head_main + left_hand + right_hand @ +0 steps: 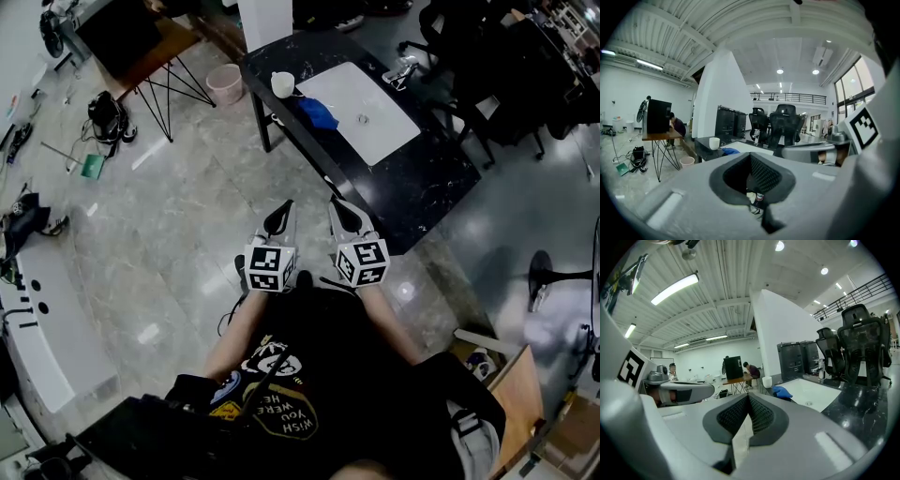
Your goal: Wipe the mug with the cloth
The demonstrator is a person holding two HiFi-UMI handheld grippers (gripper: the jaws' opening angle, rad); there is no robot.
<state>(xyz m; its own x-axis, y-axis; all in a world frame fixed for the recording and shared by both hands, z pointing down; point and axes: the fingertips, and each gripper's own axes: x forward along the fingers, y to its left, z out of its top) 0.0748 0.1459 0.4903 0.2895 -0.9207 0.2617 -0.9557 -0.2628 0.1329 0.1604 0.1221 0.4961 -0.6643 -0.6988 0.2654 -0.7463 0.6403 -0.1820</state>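
A white mug (282, 83) stands at the far left corner of a black table (422, 187), with a crumpled blue cloth (318, 112) just beside it. Both lie well ahead of the grippers, which are held close to the person's body over the floor. The left gripper (278, 217) and right gripper (345, 214) point toward the table, side by side, each shut with nothing between the pads. In the left gripper view the mug (714, 143) and cloth (730, 151) show far beyond the left gripper (751, 157). In the right gripper view the mug (767, 381) and cloth (782, 392) lie beyond the right gripper (749, 397).
A white basin (361, 112) with a faucet (403, 70) is set in the table. A pink bin (225, 82) and a wire-legged desk (141, 47) stand to the left, black office chairs (487, 66) behind. A person (677, 126) sits at that desk.
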